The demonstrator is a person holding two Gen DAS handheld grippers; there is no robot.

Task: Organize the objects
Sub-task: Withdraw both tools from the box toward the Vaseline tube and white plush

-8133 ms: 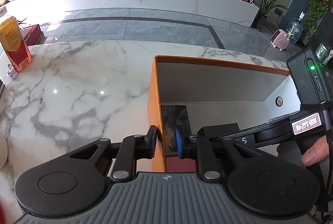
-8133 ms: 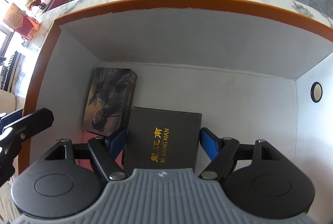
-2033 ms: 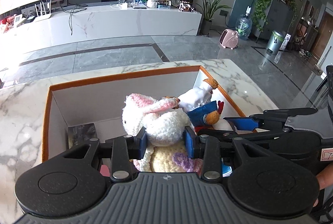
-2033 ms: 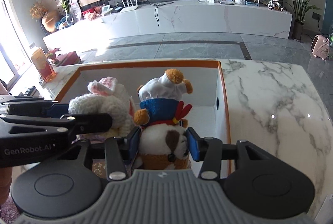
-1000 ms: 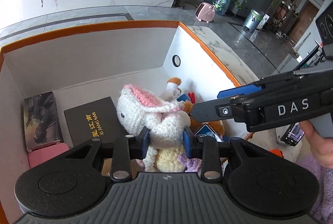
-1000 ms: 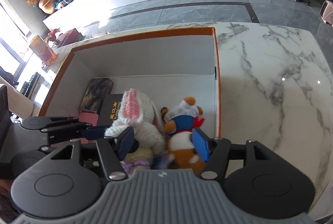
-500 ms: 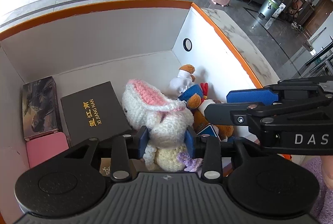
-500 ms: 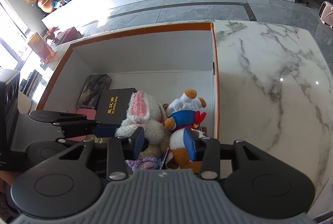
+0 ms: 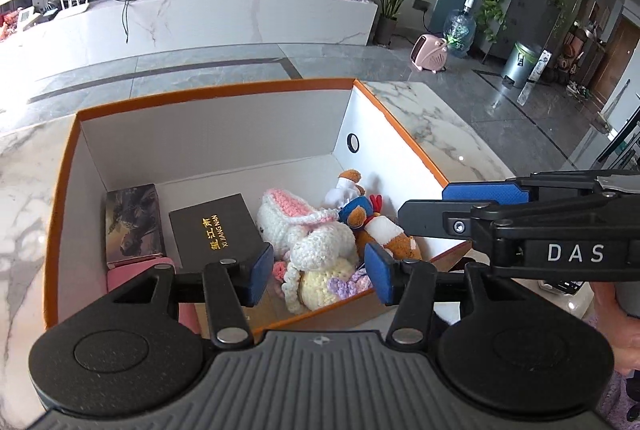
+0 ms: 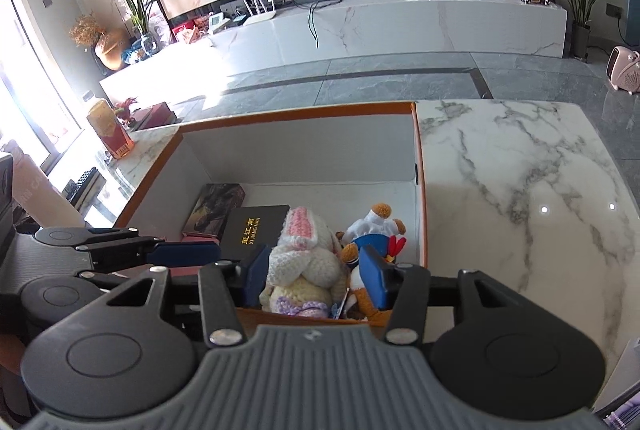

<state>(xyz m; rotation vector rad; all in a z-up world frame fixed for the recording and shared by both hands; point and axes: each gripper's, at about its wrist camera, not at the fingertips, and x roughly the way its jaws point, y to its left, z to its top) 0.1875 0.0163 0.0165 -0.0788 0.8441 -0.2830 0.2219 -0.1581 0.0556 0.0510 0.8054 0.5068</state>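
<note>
Marble table (image 10: 520,190), right view alone shows red carton (image 10: 110,134)

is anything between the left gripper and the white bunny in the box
Nothing visible. The left gripper hangs above the box's near edge, its jaws opening, with the white bunny lying in the box in line with the gap, pads clear of it. The duck plush lies beside the bunny, and the right gripper is off to the side.
</note>
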